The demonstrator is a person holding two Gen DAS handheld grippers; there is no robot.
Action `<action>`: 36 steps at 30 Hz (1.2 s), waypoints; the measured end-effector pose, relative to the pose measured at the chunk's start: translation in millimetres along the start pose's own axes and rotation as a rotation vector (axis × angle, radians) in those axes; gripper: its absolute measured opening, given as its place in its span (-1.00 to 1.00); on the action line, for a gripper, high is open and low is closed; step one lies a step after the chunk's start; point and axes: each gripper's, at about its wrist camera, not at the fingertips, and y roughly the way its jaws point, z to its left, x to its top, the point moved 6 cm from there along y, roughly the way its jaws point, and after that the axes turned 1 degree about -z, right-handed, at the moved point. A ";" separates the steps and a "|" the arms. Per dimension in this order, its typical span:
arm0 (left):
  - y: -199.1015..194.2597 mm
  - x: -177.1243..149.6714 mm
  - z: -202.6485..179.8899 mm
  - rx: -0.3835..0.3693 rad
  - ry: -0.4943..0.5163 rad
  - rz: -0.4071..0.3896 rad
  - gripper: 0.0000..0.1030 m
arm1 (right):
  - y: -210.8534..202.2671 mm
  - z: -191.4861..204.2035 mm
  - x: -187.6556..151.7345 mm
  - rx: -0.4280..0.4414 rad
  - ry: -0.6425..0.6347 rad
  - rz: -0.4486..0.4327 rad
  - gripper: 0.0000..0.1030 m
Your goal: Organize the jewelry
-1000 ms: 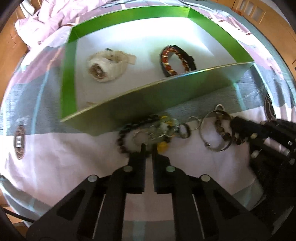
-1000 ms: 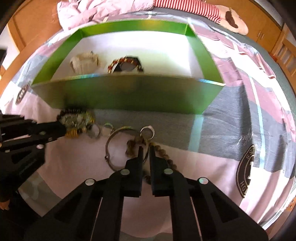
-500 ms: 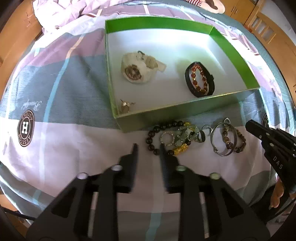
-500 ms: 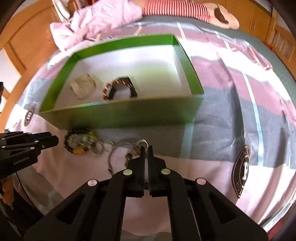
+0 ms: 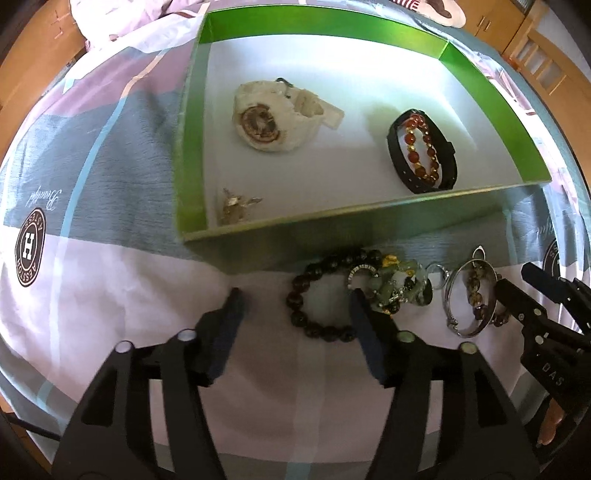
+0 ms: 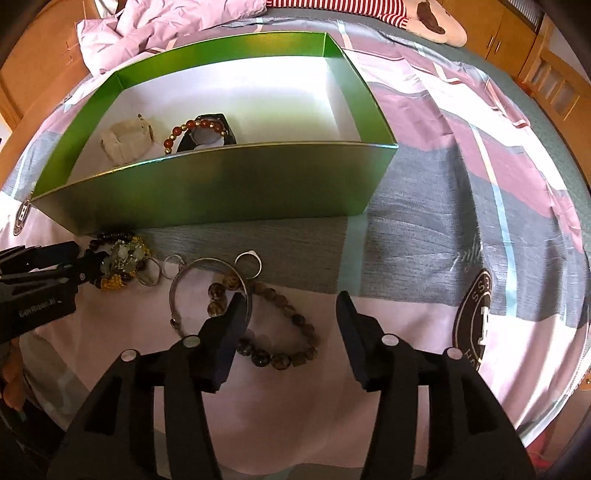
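A green box point(image 5: 192, 147) point(image 6: 221, 192) holds a white watch point(image 5: 269, 118), a red bead bracelet on a black band point(image 5: 421, 151) and a small gold trinket point(image 5: 236, 205). In front of it on the bedspread lie a dark bead bracelet point(image 5: 314, 314), a jade and yellow charm cluster point(image 5: 395, 284) point(image 6: 122, 258), a silver bangle point(image 5: 469, 302) point(image 6: 207, 280), a brown bead bracelet point(image 6: 280, 347) and rings point(image 6: 251, 262). My left gripper point(image 5: 295, 299) is open over the dark bracelet. My right gripper point(image 6: 291, 299) is open over the brown bracelet and bangle.
The bed is covered by a pink, grey and white sheet with round logo prints point(image 5: 29, 243) point(image 6: 476, 314). A crumpled pink quilt point(image 6: 166, 26) and a plush toy point(image 6: 436, 22) lie behind the box. Wooden furniture point(image 6: 546, 74) stands at the right.
Both grippers went from shut to wide open. They first pulled back from the jewelry, then came down close over the bracelets. Nothing was picked up.
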 end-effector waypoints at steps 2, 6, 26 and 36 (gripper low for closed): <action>0.8 -0.6 -4.2 0.025 0.014 -0.013 0.19 | 0.0 1.4 0.4 -0.008 -0.011 -0.006 -0.01; -3.2 -3.2 -14.9 0.052 0.033 -0.027 -0.50 | -0.3 4.9 1.3 -0.013 -0.020 -0.018 -0.01; -49.4 -12.3 -24.8 0.034 0.068 -0.080 -0.80 | -6.0 24.1 5.8 0.051 -0.065 -0.036 -0.99; -49.1 -10.9 -22.1 0.051 0.071 -0.083 -0.80 | -19.4 20.9 15.2 0.077 -0.042 -0.102 -0.99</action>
